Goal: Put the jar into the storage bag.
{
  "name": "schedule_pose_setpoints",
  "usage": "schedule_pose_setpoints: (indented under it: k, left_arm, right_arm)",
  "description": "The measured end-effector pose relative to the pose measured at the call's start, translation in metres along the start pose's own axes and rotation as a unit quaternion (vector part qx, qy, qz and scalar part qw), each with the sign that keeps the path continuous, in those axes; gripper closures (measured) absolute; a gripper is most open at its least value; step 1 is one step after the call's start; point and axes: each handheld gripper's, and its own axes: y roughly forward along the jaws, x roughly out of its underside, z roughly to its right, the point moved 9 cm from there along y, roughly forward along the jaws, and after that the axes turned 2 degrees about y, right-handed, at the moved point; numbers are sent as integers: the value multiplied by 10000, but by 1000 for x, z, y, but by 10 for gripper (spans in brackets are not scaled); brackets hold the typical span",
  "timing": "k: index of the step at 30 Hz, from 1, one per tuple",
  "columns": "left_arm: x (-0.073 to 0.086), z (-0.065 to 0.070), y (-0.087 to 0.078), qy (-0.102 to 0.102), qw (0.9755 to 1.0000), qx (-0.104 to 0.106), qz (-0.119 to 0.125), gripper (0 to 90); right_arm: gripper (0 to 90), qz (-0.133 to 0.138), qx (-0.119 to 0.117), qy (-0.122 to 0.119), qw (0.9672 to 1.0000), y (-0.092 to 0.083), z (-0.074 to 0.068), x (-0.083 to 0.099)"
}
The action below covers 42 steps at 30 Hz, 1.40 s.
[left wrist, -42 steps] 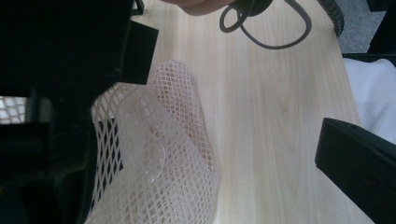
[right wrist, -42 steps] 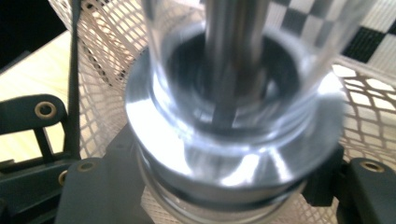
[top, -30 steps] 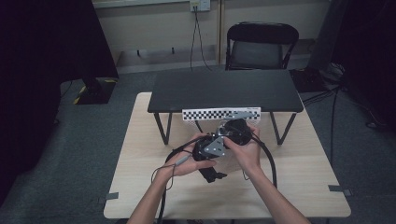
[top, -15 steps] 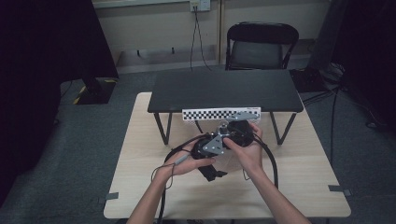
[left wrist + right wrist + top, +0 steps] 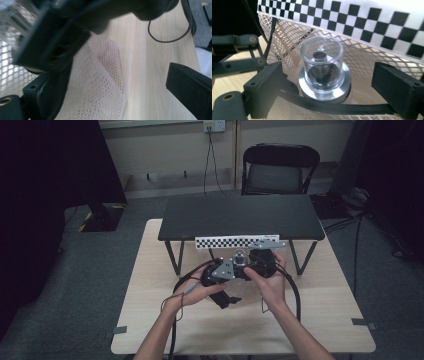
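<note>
A silver round piece with a clear plastic cap (image 5: 322, 65) sits inside a white mesh bag (image 5: 287, 37). My right gripper (image 5: 332, 86) is open, one jaw on each side of the piece and clear of it, and a black band (image 5: 332, 107) crosses in front. My left gripper (image 5: 115, 87) is also open, with a fold of the white mesh (image 5: 105, 85) lying on the wooden table (image 5: 150, 75) between its jaws. In the high view both hands hold the left gripper (image 5: 220, 272) and right gripper (image 5: 261, 261) close together around the capped piece (image 5: 240, 255) at mid-table.
A low black stand (image 5: 240, 215) with a checkered strip (image 5: 235, 241) stands on the far half of the wooden table (image 5: 320, 320). Black cables (image 5: 292, 292) loop beside the hands. A black chair (image 5: 280, 167) is behind the table.
</note>
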Motion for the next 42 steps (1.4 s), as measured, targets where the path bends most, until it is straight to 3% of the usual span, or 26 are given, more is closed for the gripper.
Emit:
schedule_pose_setpoints:
  k: [14, 21, 24, 28, 32, 33, 35, 38, 39, 42]
  left_arm:
    - [-3, -12, -8, -340, 9978, -574, 35, 21]
    - [-1, -19, -16, -630, 9938, -919, 40, 21]
    - [0, -20, -18, -746, 9909, -1116, 3, 34]
    - [-2, -17, -19, -828, 9899, -1148, 51, 38]
    - [-4, -17, -23, -1129, 9858, -1235, 138, 38]
    - [-4, -17, -23, -1129, 9858, -1235, 138, 38]
    - [-3, -17, -27, -1330, 9820, -1329, 173, 25]
    - [-1, -16, -31, -1441, 9800, -1360, 201, 23]
    - [2, -16, -36, -1561, 9772, -1419, 242, 23]
    - [7, -16, -41, -1648, 9747, -1488, 249, 22]
  right_arm:
    - [60, 78, -76, 67, 9999, -8, -3, 2]
    - [59, 164, -110, 9, 9998, -22, -2, 0]
    - [58, 194, -70, 27, 9998, -27, 3, 0]
    - [58, 212, -18, 84, 9997, -32, 10, 1]
    - [58, 280, 54, 104, 9995, -39, 17, 2]
    - [58, 280, 54, 104, 9995, -39, 17, 2]
    - [58, 303, 100, 111, 9994, -45, 22, 3]
    - [58, 329, 132, 139, 9993, -48, 26, 4]
    - [58, 333, 149, 149, 9992, -50, 28, 5]
    - [58, 377, 211, 209, 9988, -57, 35, 7]
